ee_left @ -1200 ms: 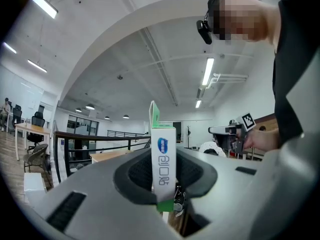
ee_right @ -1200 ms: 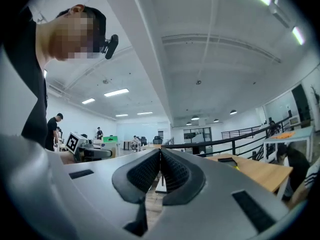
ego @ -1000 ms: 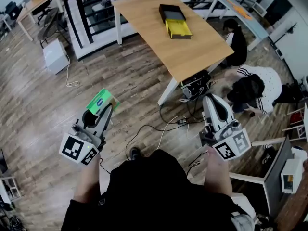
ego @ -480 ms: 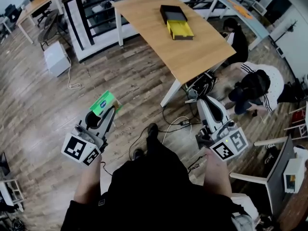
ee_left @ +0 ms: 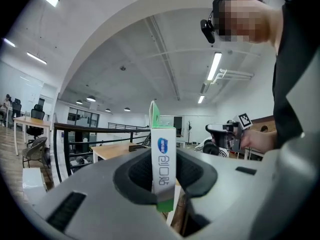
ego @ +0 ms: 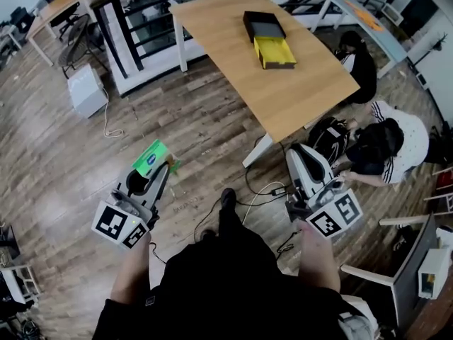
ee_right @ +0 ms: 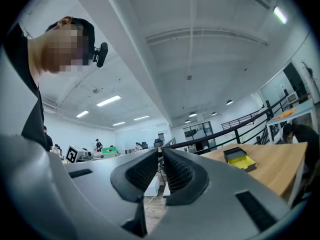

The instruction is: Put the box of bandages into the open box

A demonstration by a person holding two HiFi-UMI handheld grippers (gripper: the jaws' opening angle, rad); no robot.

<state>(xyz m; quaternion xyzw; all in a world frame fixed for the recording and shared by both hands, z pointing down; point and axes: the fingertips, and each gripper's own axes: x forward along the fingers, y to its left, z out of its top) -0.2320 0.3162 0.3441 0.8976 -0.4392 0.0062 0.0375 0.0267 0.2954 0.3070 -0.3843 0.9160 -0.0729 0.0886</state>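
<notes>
While the person stands on the wooden plank floor (ego: pixel 56 161), the left gripper (ego: pixel 162 169) at the lower left of the head view holds the box of bandages (ego: pixel 152 156). It is a flat, thin carton, green on its broad face and white on its narrow edge, with a blue oval mark. In the left gripper view the carton stands upright on its edge between the black ribbed fingers (ee_left: pixel 135 171), which press on both of its broad sides. A small green flap sticks up at its top. The shell of this gripper is smooth grey plastic.

The right gripper (ego: pixel 298 151), at the lower right, carries nothing. Its ribbed fingers (ee_right: pixel 145 170) stand close together, with only a thin slit between them.

The open box (ego: pixel 274 51) lies at the top of the frame on the light wooden counter (ego: pixel 304 83), well apart from both grippers. It is a rectangular black sleeve with a yellow tray pulled out of it. The counter has white legs, and dark cables (ego: pixel 251 190) lie curled on the floor near them.
</notes>
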